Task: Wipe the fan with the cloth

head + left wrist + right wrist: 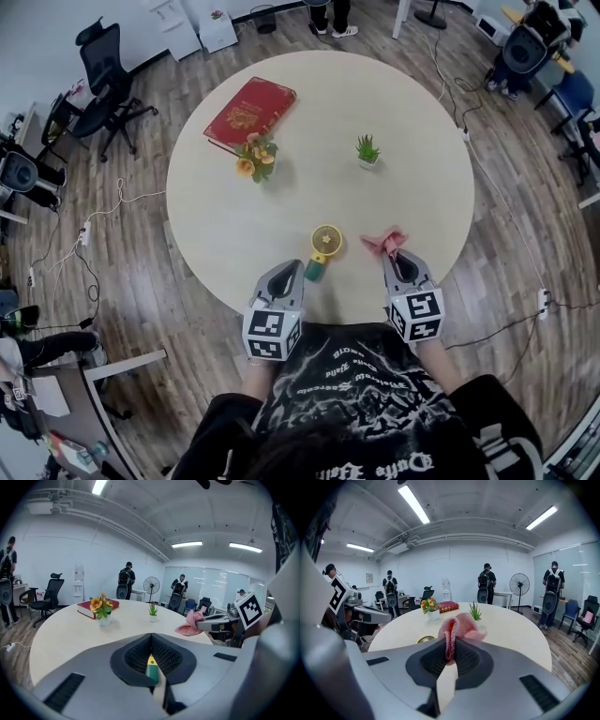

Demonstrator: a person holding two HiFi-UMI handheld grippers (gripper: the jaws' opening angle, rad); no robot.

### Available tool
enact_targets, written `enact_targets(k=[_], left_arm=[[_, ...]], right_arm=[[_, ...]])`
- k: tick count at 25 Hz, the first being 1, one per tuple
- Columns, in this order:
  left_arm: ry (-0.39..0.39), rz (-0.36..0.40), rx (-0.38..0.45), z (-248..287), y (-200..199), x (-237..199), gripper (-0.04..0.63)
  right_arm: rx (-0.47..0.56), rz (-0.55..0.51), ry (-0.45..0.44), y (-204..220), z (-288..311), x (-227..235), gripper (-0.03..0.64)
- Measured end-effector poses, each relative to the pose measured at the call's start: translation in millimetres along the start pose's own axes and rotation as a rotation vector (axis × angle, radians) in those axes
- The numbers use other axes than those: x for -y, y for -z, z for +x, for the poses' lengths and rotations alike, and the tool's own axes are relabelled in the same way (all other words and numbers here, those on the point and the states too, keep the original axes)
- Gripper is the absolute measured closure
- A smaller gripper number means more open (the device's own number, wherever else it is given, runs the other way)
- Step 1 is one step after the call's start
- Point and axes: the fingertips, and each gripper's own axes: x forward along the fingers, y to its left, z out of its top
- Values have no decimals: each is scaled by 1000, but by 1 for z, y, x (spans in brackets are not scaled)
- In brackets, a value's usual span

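A small hand fan [325,240] with a yellow head and a green handle lies at the near edge of the round table [412,122]. My left gripper [298,269] is shut on the green handle [152,670], which shows between its pads. The right gripper [398,255] is shut on a pink cloth [384,242], held just right of the fan head and apart from it. In the right gripper view the cloth [459,625] bunches up out of the jaws, and the fan head [425,639] lies low to the left.
A red book [250,111], a pot of orange flowers [256,159] and a small green plant [367,150] stand farther back on the table. Office chairs [108,70], floor cables and several standing people surround it.
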Motion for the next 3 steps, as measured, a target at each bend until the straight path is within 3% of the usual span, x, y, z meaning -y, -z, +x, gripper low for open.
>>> enact_targets(k=[3], left_arm=[[-4,-11,5,0,-1,-2,575]], right_arm=[[-8,-21,-2,1,0,-1,592]])
